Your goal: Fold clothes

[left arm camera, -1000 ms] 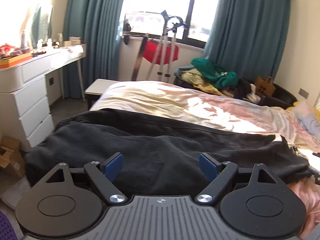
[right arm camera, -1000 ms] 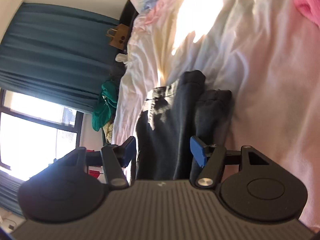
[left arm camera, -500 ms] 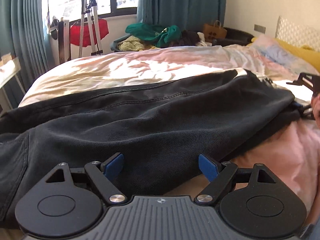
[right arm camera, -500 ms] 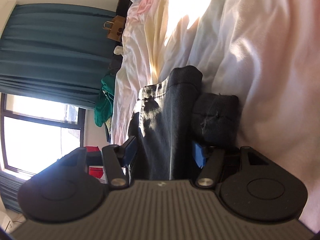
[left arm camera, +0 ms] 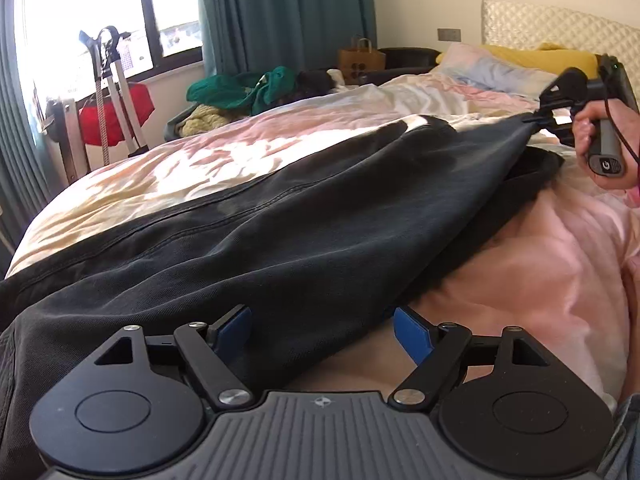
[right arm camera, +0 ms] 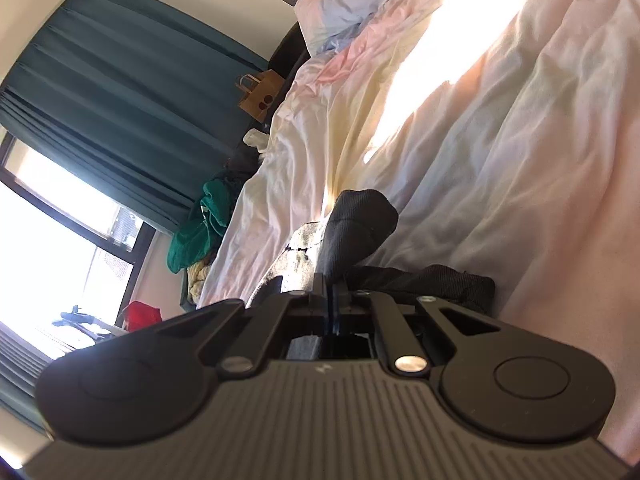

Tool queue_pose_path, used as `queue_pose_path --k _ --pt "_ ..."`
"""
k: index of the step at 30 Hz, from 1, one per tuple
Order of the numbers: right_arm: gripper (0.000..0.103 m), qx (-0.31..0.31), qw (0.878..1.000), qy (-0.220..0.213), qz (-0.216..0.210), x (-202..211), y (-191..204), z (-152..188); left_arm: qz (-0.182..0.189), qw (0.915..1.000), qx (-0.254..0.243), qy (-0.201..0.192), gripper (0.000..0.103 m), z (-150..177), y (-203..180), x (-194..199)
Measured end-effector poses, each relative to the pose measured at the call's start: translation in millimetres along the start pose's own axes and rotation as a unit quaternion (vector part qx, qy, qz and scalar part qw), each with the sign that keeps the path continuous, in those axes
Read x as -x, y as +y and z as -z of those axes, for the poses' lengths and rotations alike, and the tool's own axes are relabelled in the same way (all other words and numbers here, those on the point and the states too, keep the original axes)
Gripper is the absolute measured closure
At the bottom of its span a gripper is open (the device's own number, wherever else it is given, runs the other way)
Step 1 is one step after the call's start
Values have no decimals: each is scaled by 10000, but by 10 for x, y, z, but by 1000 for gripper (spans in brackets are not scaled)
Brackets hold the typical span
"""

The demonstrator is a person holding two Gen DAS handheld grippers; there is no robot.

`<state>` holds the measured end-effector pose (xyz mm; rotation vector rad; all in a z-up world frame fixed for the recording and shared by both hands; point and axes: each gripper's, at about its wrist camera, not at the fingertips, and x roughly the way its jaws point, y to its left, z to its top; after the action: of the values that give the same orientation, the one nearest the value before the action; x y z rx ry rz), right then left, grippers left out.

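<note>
Black trousers [left arm camera: 320, 216] lie stretched across the bed. My left gripper [left arm camera: 322, 328] sits at their near edge with its jaws wide and closing. The hem of the cloth lies between the blue pads [left arm camera: 412, 332], which do not pinch it. At the far right a hand holds my right gripper [left arm camera: 538, 118], shut on the trousers' far end and holding it a little off the bed. In the right wrist view the right gripper [right arm camera: 332, 290] has its jaws together on a bunched fold of the black trousers [right arm camera: 360, 224].
The pink and cream duvet [left arm camera: 540, 264] covers the bed. Pillows [left arm camera: 492, 68] and a quilted headboard are at the far right. A pile of green clothes [left arm camera: 248, 88], a paper bag [left arm camera: 360, 60] and a metal stand with a red item [left arm camera: 116, 112] stand by the window.
The right gripper went from open around the trousers' end to shut on it, and that end now hangs raised. The left view swung right and dropped toward the trousers' near edge.
</note>
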<state>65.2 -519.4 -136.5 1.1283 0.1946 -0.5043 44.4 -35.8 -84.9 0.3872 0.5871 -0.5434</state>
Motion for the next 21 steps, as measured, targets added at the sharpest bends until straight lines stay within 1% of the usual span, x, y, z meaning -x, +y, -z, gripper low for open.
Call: queue_pose_path --k 1,2,3,4,5,6,7,8,10,11,13,16,19,21 --pt "98 4 10000 -16 4 18 9 -5 -59 10000 -55 14 24 12 -21 -25" --pt "98 -4 10000 -22 29 33 12 -4 -118 9999 -109 28 30 24 -42 -50" --pt "98 -16 10000 -24 63 46 12 -1 -136 9999 -87 26 32 31 -38 -76" --pt "98 -28 9999 -25 98 59 12 2 -119 9999 -9 -4 36 33 -14 -92" --pt "98 -40 9999 -27 132 72 12 5 -73 9999 93 -57 45 26 20 -97" --pt "98 -46 9999 -29 162 86 14 8 6 9998 196 -95 52 15 53 -96" --pt "98 -50 9998 -31 191 101 17 11 113 9994 312 -110 65 1 83 -93" --pt "98 -50 9998 -33 214 126 19 15 188 9989 404 -137 82 -12 105 -70" --pt "98 -58 9997 -40 251 183 20 23 285 9979 543 -215 96 -36 139 0" --pt "98 -72 9996 -45 265 213 19 26 305 9973 587 -307 99 -50 148 54" --pt "98 -99 9995 -41 296 257 18 23 338 9959 693 -475 100 -79 183 160" --pt "98 -116 9988 30 482 284 0 24 456 9932 919 -543 100 -96 245 261" --pt "97 -311 9960 254 796 266 -96 61 410 9937 971 -389 100 -70 210 254" --pt "97 -443 9944 374 889 242 -158 75 346 9943 979 -247 99 -41 182 218"
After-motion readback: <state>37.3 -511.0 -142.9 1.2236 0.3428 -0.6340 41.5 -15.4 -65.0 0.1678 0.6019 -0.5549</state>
